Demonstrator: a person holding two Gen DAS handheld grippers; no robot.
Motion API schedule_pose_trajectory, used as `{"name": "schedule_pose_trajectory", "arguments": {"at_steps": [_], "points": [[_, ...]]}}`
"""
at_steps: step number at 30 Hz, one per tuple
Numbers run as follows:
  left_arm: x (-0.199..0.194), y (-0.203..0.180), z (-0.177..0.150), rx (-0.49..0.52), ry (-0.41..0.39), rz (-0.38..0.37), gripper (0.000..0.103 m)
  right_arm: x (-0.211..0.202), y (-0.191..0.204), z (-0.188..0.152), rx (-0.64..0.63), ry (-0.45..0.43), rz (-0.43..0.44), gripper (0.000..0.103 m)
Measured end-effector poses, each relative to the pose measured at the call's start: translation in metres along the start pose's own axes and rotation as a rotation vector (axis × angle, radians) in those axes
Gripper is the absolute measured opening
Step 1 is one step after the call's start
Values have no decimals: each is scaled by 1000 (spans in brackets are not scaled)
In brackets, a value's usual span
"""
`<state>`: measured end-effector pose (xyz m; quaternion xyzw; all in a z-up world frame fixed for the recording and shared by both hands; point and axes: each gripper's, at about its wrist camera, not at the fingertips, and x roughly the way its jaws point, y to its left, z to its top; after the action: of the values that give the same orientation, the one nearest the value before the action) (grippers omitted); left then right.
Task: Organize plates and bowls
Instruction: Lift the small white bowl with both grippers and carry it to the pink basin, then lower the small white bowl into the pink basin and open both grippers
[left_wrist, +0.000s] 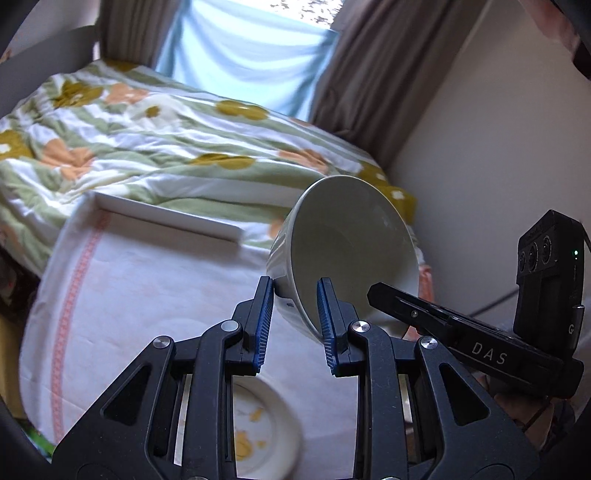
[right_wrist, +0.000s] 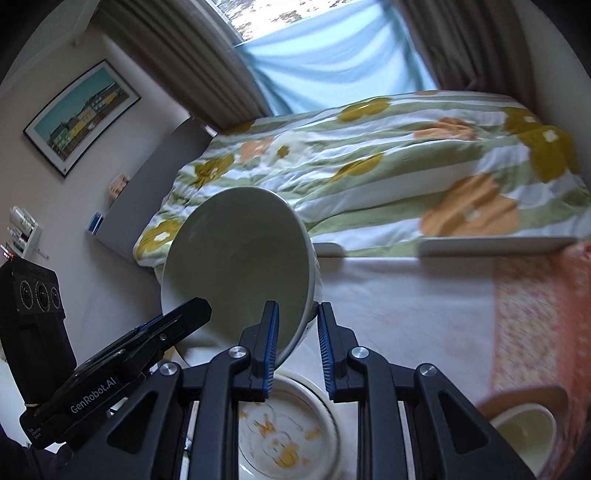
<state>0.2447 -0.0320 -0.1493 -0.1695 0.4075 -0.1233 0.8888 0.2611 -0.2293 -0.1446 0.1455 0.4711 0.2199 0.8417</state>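
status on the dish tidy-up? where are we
Done: nothing visibly stacked yet.
In hand: the white bowl is lifted and tilted, its rim clamped by both the left gripper and the right gripper.
Left: the plate with yellow food marks sits on the cloth-covered table, and a cream dish sits at the right edge.

Left gripper (left_wrist: 295, 317), right gripper (right_wrist: 295, 339): black linkage arms, silver pivot screws, blue ribbed pads; white "DAS", "GenRobot.AI" lettering.
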Motion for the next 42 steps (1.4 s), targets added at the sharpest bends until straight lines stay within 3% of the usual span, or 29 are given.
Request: {"name": "schedule_pose_trajectory", "arguments": {"at_steps": [6, 13, 20, 27, 42], "points": [[14, -70, -49, 62, 56, -103, 22, -56, -44, -38, 49, -47, -106, 19], [38, -123, -103, 112, 166, -166, 22, -90, -91, -81, 155, -44, -194, 19], [63, -139, -138, 147, 259, -134, 22, -90, -122, -111, 224, -2, -216, 19], [87, -138, -145, 177, 322, -98, 22, -87, -146, -128, 249, 20, -226, 19], [106, -157, -151, 291, 349, 4, 22, -81, -160, -134, 265, 48, -243, 19]]}}
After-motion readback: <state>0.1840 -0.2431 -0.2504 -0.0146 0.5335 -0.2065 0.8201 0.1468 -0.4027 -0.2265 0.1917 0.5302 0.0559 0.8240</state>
